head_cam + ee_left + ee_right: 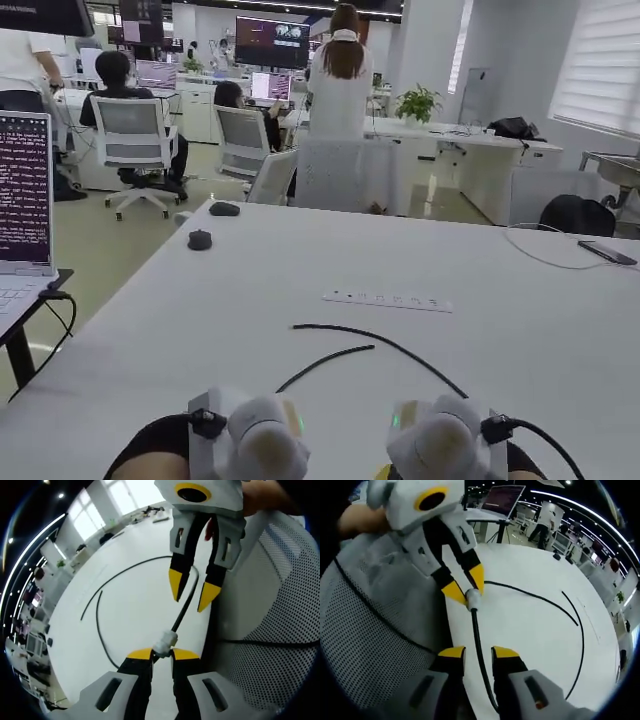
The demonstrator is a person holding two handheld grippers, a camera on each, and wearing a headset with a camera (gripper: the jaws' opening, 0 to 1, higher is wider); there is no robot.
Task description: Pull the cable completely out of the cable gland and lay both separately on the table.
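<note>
A thin black cable (pixel 390 346) lies in loops on the white table (pixel 520 330). Its near end enters a small white cable gland (pixel 165 641), held just off the table's near edge. My left gripper (pixel 162 654) is shut on the gland; from the right gripper view it (pixel 467 587) reaches in at upper left with the gland (pixel 472 599) at its tips. My right gripper (pixel 478 652) faces it, jaws open, and the cable (pixel 476 630) runs between them untouched. The right gripper (pixel 191 590) comes in from the top of the left gripper view. Both gripper bodies (pixel 250 440) (pixel 445 440) sit low in the head view.
A long white strip (pixel 387 300) lies beyond the cable. Two dark mice (pixel 200 240) (pixel 224 209) rest near the far left edge and a phone (pixel 606 253) at the far right. A laptop (pixel 25 195) stands on a side stand. A grey mesh chair (pixel 280 595) is below the grippers.
</note>
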